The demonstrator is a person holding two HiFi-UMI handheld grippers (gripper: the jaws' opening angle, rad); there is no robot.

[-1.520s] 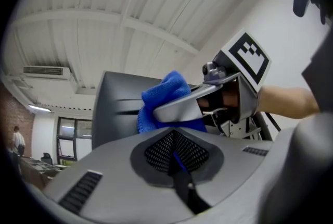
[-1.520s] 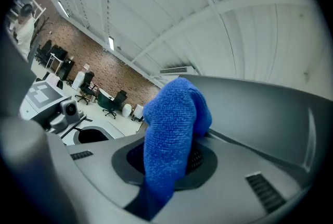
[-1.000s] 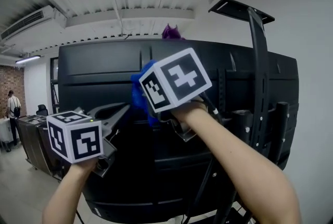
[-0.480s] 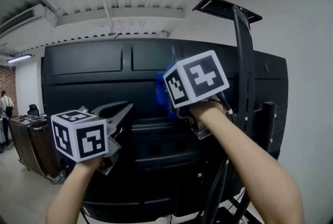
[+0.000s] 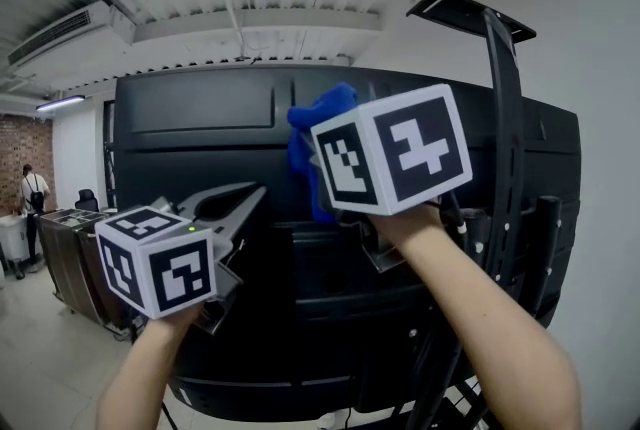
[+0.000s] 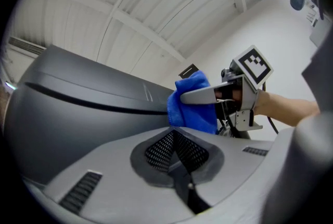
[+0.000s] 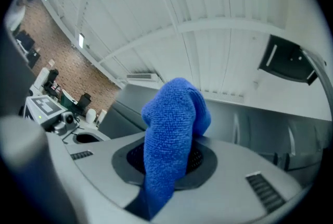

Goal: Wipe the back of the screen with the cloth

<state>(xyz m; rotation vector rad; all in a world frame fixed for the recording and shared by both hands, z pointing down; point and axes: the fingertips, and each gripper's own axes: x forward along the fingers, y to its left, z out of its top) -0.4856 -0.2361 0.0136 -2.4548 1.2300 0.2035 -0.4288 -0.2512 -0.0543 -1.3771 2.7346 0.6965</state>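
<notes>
one more pass: right gripper (image 7: 166, 165), clamped on the bunched blue microfibre cloth (image 5: 318, 133), has pushed it higher up the black plastic screen back (image 5: 200, 138) ahead, so wiping continues; left gripper (image 6: 175, 137) closed, empty.

- Left gripper (image 6: 174, 139): pale grey moulded shell; dark grey oval recess; black mesh pads (image 6: 161, 147); slotted vents (image 6: 80, 191); one small screw (image 6: 191, 185) in the seam between the jaws.
- Right gripper (image 7: 164, 165): same pale grey shell and dark recess; slotted vent (image 7: 265, 189); silver metal bracket (image 6: 244, 116) behind the jaws; thin black cable (image 6: 270, 125) by the wrist.
- Left cube (image 5: 155, 268) and right cube (image 5: 390, 163): white faces; each face bears a black square marker with a blocky white pattern; small green light on the left cube's upper face.
- Right forearm (image 5: 480, 318) and left forearm (image 5: 140, 378): bare.
</notes>
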